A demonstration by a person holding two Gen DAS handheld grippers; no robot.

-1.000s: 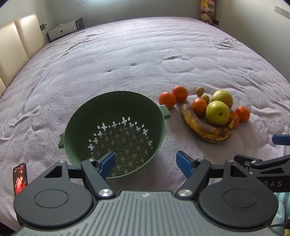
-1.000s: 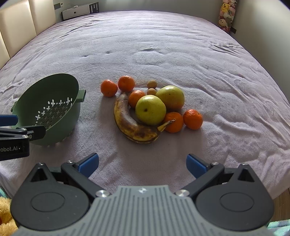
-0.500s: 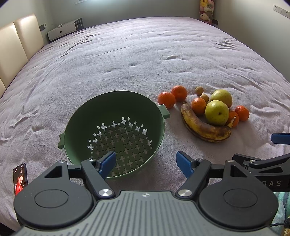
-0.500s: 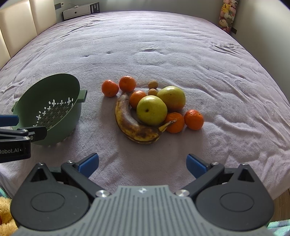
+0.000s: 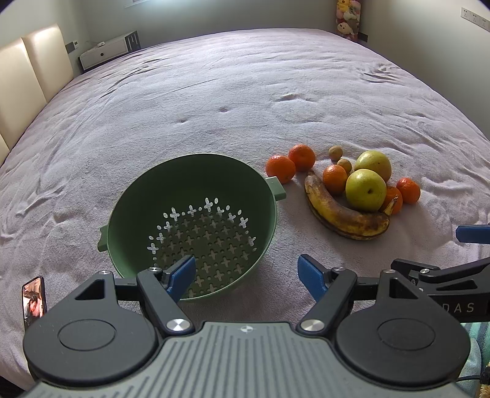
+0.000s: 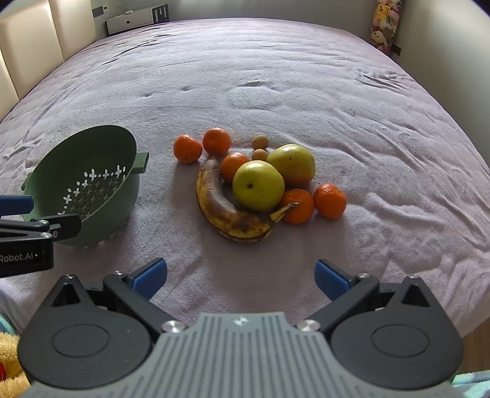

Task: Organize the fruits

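An empty green colander point(image 5: 196, 183) point(image 6: 92, 147) sits on the mauve bedspread, tilted toward me. To its right lies a pile of fruit: a brown-spotted banana point(image 5: 343, 214) point(image 6: 226, 211), two green apples point(image 5: 366, 189) point(image 6: 258, 186), several tangerines point(image 5: 280, 168) point(image 6: 187, 149) and two small brown fruits point(image 5: 335, 152). My left gripper point(image 5: 246, 271) hovers open over the colander's near rim, nothing between its blue fingers. My right gripper point(image 6: 240, 274) stands open just short of the banana, empty too.
A phone point(image 5: 33, 298) lies at the bed's near left edge. The bedspread point(image 6: 275, 76) stretches wide behind the fruit. A padded headboard point(image 5: 27, 76), a white low cabinet point(image 5: 107, 53) and plush toys point(image 6: 382, 24) line the far sides.
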